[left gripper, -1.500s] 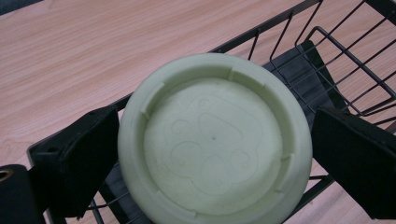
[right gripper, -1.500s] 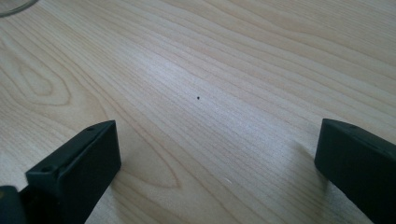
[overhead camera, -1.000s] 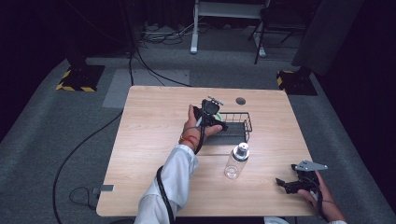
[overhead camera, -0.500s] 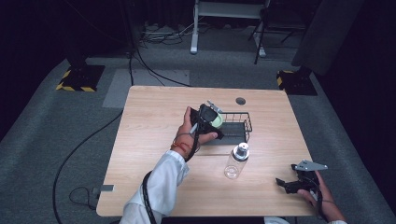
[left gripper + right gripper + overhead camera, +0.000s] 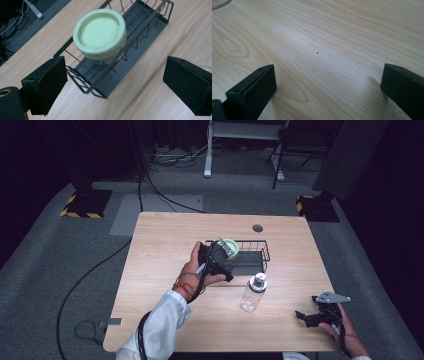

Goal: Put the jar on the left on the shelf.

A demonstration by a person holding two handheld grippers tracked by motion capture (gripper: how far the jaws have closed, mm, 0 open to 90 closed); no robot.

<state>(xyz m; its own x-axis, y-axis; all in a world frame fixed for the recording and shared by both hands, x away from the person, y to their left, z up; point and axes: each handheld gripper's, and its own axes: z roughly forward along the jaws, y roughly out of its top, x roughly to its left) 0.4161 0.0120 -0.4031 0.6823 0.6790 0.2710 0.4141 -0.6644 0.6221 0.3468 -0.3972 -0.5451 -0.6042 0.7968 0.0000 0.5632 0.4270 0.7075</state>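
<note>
A clear jar with a pale green lid (image 5: 100, 32) stands upright in the left end of a black wire basket (image 5: 147, 27). My left gripper (image 5: 115, 82) hovers just above and short of it, open, with nothing between the pads. In the high view the left gripper (image 5: 224, 257) sits at the basket's (image 5: 252, 256) left end, beside the green lid (image 5: 230, 245). My right gripper (image 5: 306, 312) is low at the table's front right, open over bare wood (image 5: 319, 53).
A clear bottle with a silver cap (image 5: 252, 292) stands just in front of the basket, between the two grippers. A small dark hole (image 5: 257, 228) marks the table's far side. Cables trail from both grippers.
My left hand has drawn back slightly toward the left and turned, and the green lid now shows in the basket. The right gripper has stayed put.
</note>
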